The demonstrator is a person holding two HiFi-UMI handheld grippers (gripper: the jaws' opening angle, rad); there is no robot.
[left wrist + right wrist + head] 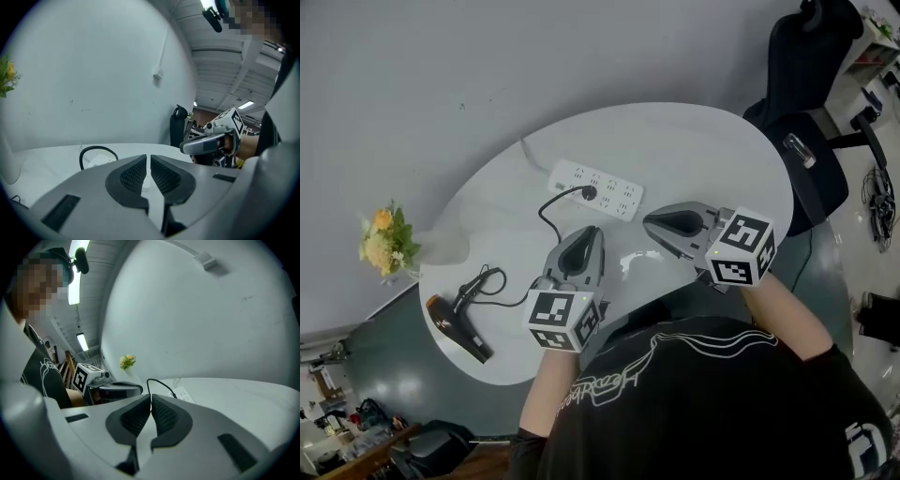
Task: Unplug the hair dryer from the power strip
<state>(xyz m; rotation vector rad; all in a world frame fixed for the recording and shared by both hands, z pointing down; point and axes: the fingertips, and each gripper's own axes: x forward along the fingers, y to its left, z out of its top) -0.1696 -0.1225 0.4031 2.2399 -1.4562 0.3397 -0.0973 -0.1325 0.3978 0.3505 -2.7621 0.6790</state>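
Note:
A white power strip point(595, 187) lies across the middle of the round white table point(703, 150), with a black plug point(589, 194) in one of its sockets. The plug's black cable point(546, 221) runs left to the black hair dryer point(459, 326), which lies at the table's left edge. My left gripper point(584, 234) hovers just in front of the strip, shut and with nothing in it. To its right my right gripper point(650, 223) is also shut and holds nothing. In the left gripper view the jaws point(148, 161) meet, with the cable loop point(98, 150) beyond them. The right gripper view shows its jaws point(151, 401) closed, with the strip point(185, 393) ahead.
A vase of yellow flowers point(389, 242) stands at the table's left rim. A black office chair point(806, 112) stands beyond the table on the right. A grey wall rises behind the table.

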